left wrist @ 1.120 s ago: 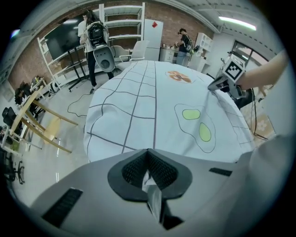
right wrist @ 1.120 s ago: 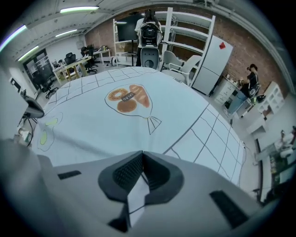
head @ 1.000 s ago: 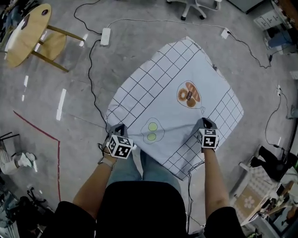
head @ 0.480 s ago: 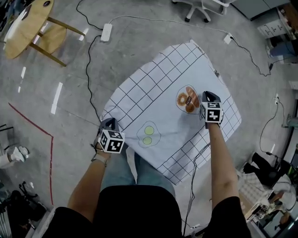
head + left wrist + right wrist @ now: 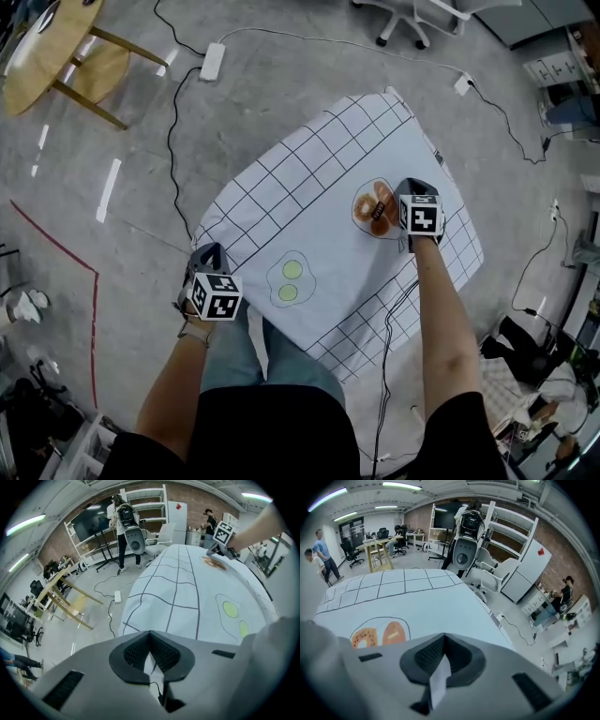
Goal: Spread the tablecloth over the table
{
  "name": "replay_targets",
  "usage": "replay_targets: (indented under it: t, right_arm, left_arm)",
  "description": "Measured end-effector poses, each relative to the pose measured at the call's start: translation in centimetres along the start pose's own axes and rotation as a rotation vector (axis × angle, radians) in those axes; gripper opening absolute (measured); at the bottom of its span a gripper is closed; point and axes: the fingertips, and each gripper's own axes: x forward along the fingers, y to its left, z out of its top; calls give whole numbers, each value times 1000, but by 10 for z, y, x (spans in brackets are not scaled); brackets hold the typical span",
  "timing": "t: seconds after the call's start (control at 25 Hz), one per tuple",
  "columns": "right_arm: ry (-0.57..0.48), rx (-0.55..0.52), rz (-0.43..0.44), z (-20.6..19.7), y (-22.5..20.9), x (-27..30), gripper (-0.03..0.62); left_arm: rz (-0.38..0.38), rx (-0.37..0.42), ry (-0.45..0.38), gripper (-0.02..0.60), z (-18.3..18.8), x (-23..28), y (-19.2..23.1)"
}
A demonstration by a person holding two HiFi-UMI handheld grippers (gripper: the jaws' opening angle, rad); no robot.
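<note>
1. The tablecloth [image 5: 319, 216] is white with a black grid round its border. It lies draped over the bench and hides it. In the head view it sits skewed, with one corner far off and another near the person's legs.
2. Two prints show on it: a bread print [image 5: 373, 208] toward the right, and a pair of green discs [image 5: 288, 280] nearer the person.
3. The left gripper [image 5: 208, 253] is at the cloth's near left corner. Its own view [image 5: 150, 641] shows its jaws closed on a fold of white cloth, pinched between the dark ribbed pads and hanging below them.
4. The right gripper [image 5: 411, 187] is over the cloth, just beside the bread print on its right side. Its own view [image 5: 442, 646] shows its jaws closed on a narrow strip of cloth, with the cloth's top stretching away ahead.
5. The person stands at the cloth's near edge in jeans [image 5: 272, 352], arms bare and reaching forward.
6. Around the bench is a grey floor [image 5: 281, 103], with a power strip [image 5: 213, 63] lying beyond the cloth's left side and a red line [image 5: 95, 328] painted far to the left.
7. A round table [image 5: 42, 56] of pale wood stands at the upper left, well apart, and a chair base [image 5: 412, 23] shows at the top edge.
8. In the left gripper view another person [image 5: 123, 531] stands beyond the cloth's far end, before shelves [image 5: 150, 503].
</note>
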Motion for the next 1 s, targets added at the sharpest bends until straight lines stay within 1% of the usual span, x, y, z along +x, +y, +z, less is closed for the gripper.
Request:
replay_targets:
  t: [0.16, 0.24, 0.32, 0.4, 0.48, 0.56, 0.64, 0.72, 0.76, 0.88, 1.0]
  right_arm:
    - [-15, -34, 12, 9, 0, 0, 9]
    - [-23, -44, 13, 12, -1, 0, 9]
    - [-25, -53, 18, 13, -1, -1, 9]
    - [-17, -50, 46, 11, -1, -2, 11]
    - [-18, -36, 93, 12, -1, -3, 12]
    - [-49, -24, 121, 20, -7, -6, 17]
    - [-85, -21, 134, 31, -20, -10, 25]
    - [-110, -30, 150, 44, -33, -12, 51]
    - [-119, -38, 159, 51, -38, -13, 65]
    - [-150, -42, 186, 76, -54, -13, 91]
    - [-174, -14, 220, 98, -70, -8, 108]
  left_arm:
    - [40, -31, 3, 6, 3, -3, 4]
    - [53, -28, 16, 6, 5, -4, 5]
    - [64, 18, 17, 6, 13, -6, 3]
    - [50, 88, -27, 6, 34, -9, -9]
    - [-14, 138, -78, 6, 63, -6, -32]
    - [-100, 156, -105, 6, 92, 8, -59]
    - [-194, 143, -114, 6, 120, 22, -84]
    - [-282, 121, -106, 6, 145, 35, -107]
    - [-310, 125, -95, 6, 155, 41, -115]
    - [-347, 169, -56, 6, 171, 51, -123]
    - [-376, 151, -46, 8, 171, 50, -124]
